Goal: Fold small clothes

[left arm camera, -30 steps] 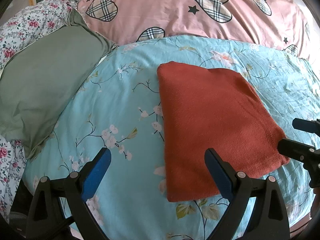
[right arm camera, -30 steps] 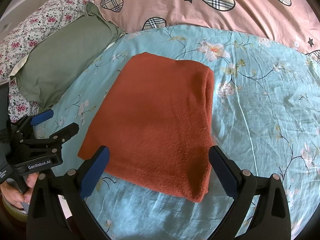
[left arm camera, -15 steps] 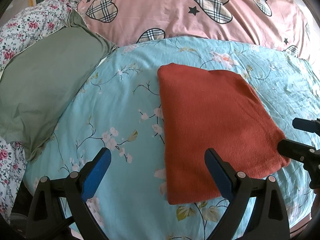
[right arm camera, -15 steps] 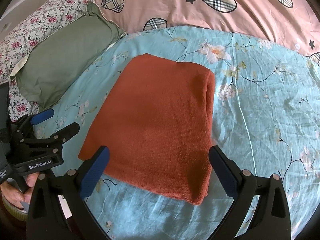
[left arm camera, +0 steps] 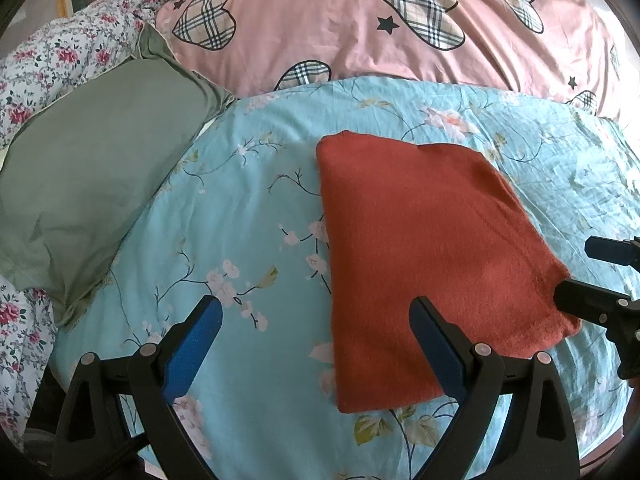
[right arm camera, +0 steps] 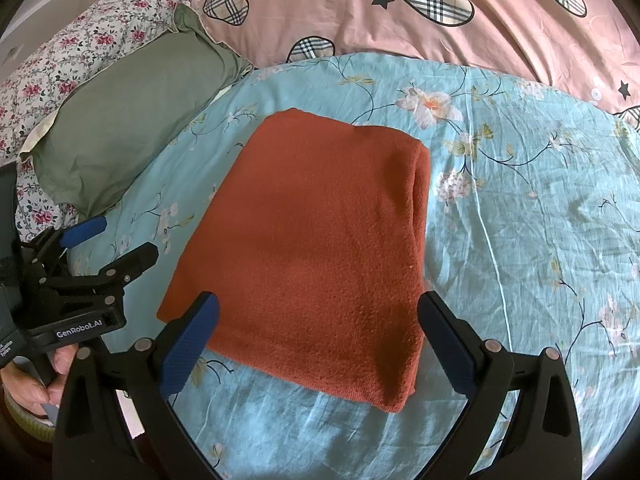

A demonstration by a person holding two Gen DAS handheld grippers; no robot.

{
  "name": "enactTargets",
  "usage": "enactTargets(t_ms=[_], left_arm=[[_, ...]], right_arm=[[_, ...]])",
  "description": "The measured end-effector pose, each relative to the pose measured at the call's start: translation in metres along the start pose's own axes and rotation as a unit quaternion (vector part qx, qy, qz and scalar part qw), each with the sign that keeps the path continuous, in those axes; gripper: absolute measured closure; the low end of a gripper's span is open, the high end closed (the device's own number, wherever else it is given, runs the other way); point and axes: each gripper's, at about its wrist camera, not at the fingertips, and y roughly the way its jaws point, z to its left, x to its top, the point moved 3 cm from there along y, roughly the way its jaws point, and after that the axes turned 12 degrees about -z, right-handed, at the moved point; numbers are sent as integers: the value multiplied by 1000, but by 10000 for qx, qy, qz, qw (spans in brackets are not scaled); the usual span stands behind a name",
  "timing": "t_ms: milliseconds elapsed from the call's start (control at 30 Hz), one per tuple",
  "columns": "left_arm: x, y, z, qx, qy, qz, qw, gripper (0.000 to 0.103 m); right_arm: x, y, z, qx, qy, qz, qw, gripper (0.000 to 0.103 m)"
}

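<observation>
Right gripper (right arm camera: 318,344) spread over folded cloth (right arm camera: 320,248), green pillow (right arm camera: 132,120) nearby.

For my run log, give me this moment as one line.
cloth: folded, flat on bed | left gripper: open, empty | right gripper: open, empty | pillow: left of cloth

The rust-red folded cloth (left arm camera: 432,256) lies flat on the blue floral sheet (left arm camera: 248,208). The left gripper (left arm camera: 316,344) hangs above the sheet with jaws wide apart and nothing between them. A green pillow (left arm camera: 92,176) lies left, a pink quilt (left arm camera: 360,20) behind.
</observation>
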Motion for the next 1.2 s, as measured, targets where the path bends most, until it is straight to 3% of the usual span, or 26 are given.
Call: enactTargets(t_ms=[1200], left_arm=[[13, 19, -1, -70, 50, -16, 10000, 8]], right_arm=[[16, 16, -17, -35, 93, 34, 9999, 4]])
